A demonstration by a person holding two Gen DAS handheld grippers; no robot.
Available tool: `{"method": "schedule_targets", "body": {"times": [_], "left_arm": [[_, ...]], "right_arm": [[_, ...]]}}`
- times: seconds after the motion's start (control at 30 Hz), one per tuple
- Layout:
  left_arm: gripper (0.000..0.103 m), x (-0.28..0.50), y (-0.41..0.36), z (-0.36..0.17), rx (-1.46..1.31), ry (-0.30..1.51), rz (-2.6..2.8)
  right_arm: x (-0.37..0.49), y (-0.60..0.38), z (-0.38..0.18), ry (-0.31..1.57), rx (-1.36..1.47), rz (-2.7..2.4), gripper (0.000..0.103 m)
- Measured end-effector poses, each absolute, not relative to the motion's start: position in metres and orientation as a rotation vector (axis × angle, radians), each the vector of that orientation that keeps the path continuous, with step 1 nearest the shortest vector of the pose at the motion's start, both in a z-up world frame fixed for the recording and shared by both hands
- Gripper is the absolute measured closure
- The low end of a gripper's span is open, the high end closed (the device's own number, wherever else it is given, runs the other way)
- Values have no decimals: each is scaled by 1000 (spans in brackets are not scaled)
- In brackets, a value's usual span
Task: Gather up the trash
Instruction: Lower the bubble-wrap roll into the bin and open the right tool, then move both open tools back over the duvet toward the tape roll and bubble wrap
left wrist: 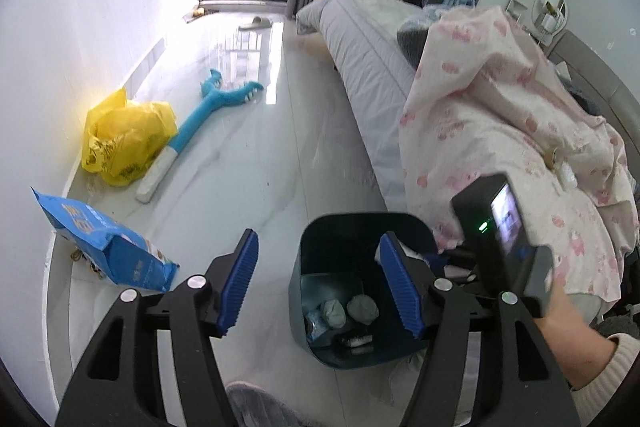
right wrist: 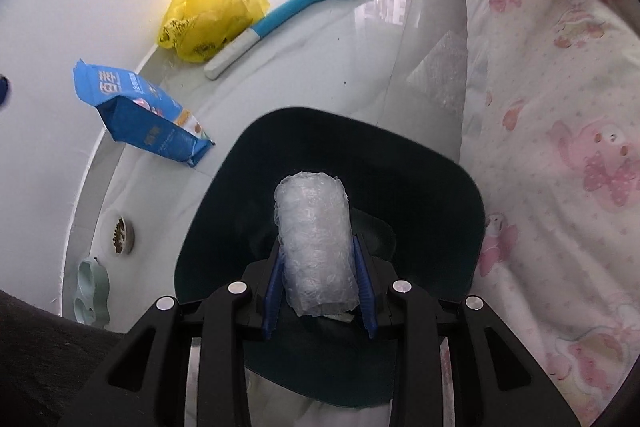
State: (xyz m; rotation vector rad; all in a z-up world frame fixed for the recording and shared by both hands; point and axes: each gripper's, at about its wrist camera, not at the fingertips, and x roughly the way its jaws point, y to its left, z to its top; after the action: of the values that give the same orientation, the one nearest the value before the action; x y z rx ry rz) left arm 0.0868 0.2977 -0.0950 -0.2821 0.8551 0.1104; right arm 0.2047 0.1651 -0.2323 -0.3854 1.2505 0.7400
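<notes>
A dark teal trash bin [left wrist: 304, 259] stands on the floor beside the bed, with crumpled paper and other trash [left wrist: 362, 309] inside. My left gripper [left wrist: 318, 283] is open and empty, just above and in front of the bin. My right gripper [right wrist: 318, 291] is shut on a roll of bubble wrap [right wrist: 312, 239] and holds it over the bin's mouth [right wrist: 460, 195]. The right gripper's body [left wrist: 504, 239] shows in the left wrist view, at the bin's right rim.
A bed with a pink-patterned quilt [left wrist: 500, 123] runs along the right. Against the left wall lie a yellow plastic bag [left wrist: 124, 143], a blue pet food bag [left wrist: 108, 247] and a blue plush toy [left wrist: 204, 115]. Pet bowls [right wrist: 118, 231] sit near the wall. A slipper [left wrist: 256, 23] lies by the balcony door.
</notes>
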Motion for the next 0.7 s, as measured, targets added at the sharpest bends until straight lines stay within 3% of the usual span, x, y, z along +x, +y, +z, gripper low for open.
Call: {"method": "schedule_targets", "body": {"times": [0.03,0.1,0.7], "left_arm": [[35,86,299,-91,-282,843,114],[34,83,303,-85,-285,824,119],[32,89,281,-46,-301,713,99]], "right_arm": [[204,165,-236,1260,-394,736,63],[203,166,-240,1270,-413,727,45],[202,140,-202,1173,-398,751,38]]}}
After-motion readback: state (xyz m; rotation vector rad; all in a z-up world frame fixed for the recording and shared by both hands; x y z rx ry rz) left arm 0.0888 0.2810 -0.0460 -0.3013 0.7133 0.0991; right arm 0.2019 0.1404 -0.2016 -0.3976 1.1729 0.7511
